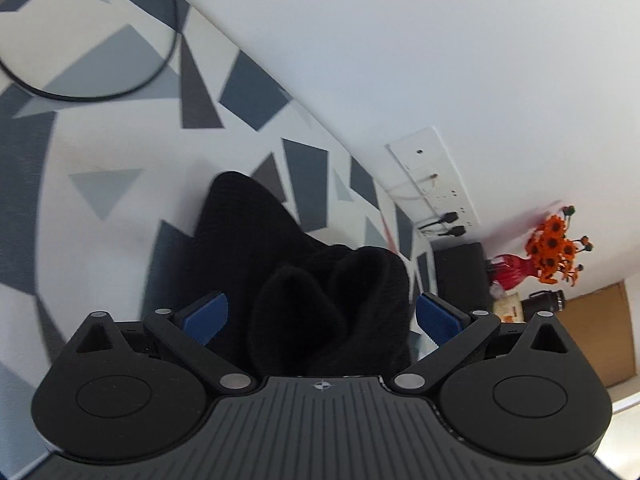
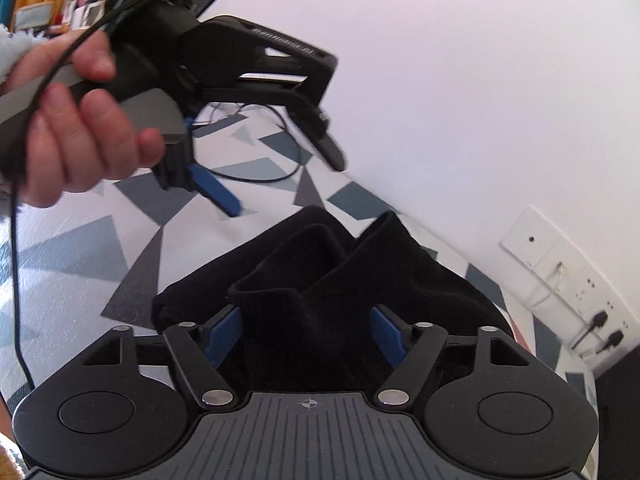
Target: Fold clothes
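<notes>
**Black garment bunched between open claws, fold unfinished**

A black knitted garment [image 2: 320, 292] is seen lying on a bedsheet [image 2: 80, 248] printed with grey and blue triangles, beside a white wall [image 2: 460, 80]. In the right wrist view it sits directly ahead of the right gripper [image 2: 308, 332] and partly between the blue pads [image 2: 222, 336], which stand apart with a gap to the cloth on the right side; no clamping is shown, so the right claw is judged open and the cloth released. In the left wrist view the left gripper [image 1: 320, 316] is likewise spread, its pads [image 1: 206, 316] set wide on either side of the heaped fabric [image 1: 316, 280], and no pinch is visible.

The garment is gathered into a doubled, lumpy bundle with raised ridges rather than flat layers. It is judged that at least one fold has been laid, while smoothing and any further fold remain to be done. How many garments are still to be handled cannot be told.

Above and to the left of the right claw, the left gripper is seen held in a hand [image 2: 76, 120], with a cable trailing from it.

To the right of the left claw, a wall socket plate [image 1: 432, 184] and orange artificial flowers [image 1: 554, 248] are visible. A raised marking runs along the other gripper's body, but it is too blurred to be read; no brand or label is legible anywhere.
</notes>
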